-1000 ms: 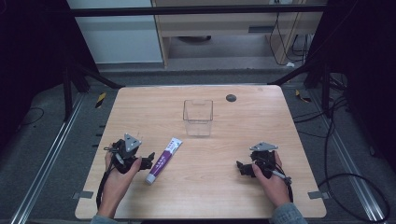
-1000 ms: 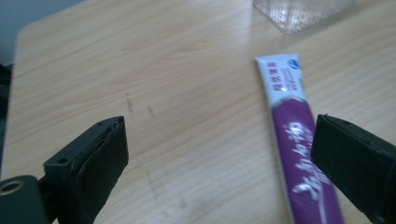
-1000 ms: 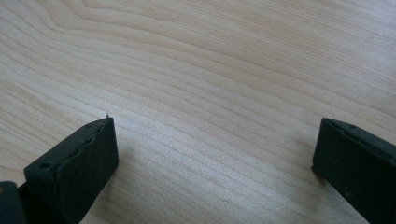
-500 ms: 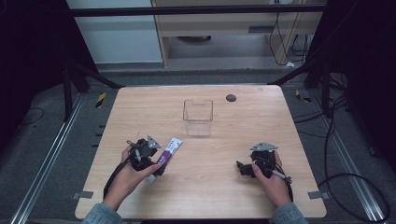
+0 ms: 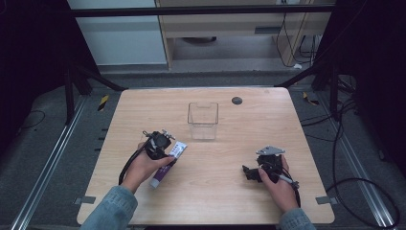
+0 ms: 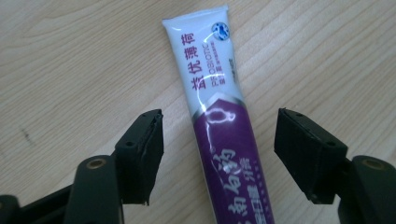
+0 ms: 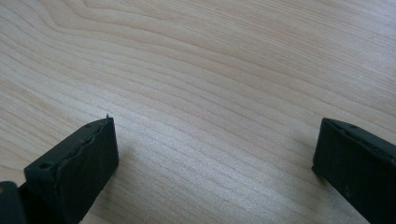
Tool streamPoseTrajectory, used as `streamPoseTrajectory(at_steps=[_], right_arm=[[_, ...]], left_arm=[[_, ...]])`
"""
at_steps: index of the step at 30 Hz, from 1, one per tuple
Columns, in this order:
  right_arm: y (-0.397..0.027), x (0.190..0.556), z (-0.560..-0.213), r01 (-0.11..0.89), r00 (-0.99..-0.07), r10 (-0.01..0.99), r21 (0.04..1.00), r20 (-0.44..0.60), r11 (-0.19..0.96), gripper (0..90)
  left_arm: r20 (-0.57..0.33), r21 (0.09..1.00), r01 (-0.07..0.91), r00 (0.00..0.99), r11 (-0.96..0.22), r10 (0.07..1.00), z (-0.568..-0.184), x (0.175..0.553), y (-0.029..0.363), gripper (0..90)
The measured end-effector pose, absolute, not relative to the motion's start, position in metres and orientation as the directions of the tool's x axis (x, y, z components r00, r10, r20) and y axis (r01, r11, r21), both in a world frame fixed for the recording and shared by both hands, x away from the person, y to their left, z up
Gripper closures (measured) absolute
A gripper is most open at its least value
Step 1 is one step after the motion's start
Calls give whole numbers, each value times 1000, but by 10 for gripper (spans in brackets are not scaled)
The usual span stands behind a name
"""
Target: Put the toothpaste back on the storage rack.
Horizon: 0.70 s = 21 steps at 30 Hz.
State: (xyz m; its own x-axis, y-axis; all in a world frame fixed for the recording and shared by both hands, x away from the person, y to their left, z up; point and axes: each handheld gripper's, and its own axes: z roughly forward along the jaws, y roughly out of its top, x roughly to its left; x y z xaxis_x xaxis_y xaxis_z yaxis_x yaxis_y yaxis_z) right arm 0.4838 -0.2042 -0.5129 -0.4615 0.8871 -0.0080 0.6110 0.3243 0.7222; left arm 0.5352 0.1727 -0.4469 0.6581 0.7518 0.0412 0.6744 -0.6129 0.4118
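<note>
A white and purple toothpaste tube (image 5: 166,165) lies flat on the wooden table (image 5: 225,201), left of centre. My left gripper (image 5: 160,145) hovers over the tube's white end, open. In the left gripper view the tube (image 6: 219,126) runs up between the two black jaws, which stand apart on either side without touching it; the left gripper (image 6: 219,156) straddles the purple part. My right gripper (image 5: 250,173) rests at the table's right, open, and in the right gripper view that same right gripper (image 7: 215,168) has bare wood between its jaws.
A clear plastic box (image 5: 203,120) stands upright at the table's middle, beyond the tube. A small dark round disc (image 5: 236,100) lies near the far edge. Metal rails and cables run along the floor on both sides.
My left gripper has moved right and forward from the table's left side to over the tube. The right gripper has stayed put.
</note>
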Motion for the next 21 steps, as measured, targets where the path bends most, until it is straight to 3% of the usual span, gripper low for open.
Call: streamPoseTrajectory(at_steps=[8,21], right_arm=[[-204,484,-513,611,-461,887,722,-7,323,3],[-204,484,-513,612,-460,888,723,-6,322,3]], left_arm=[[-8,424,713,619,-558,785,-453,553,171,400],[-10,384,726,621,-570,784,-463,559,165,445]])
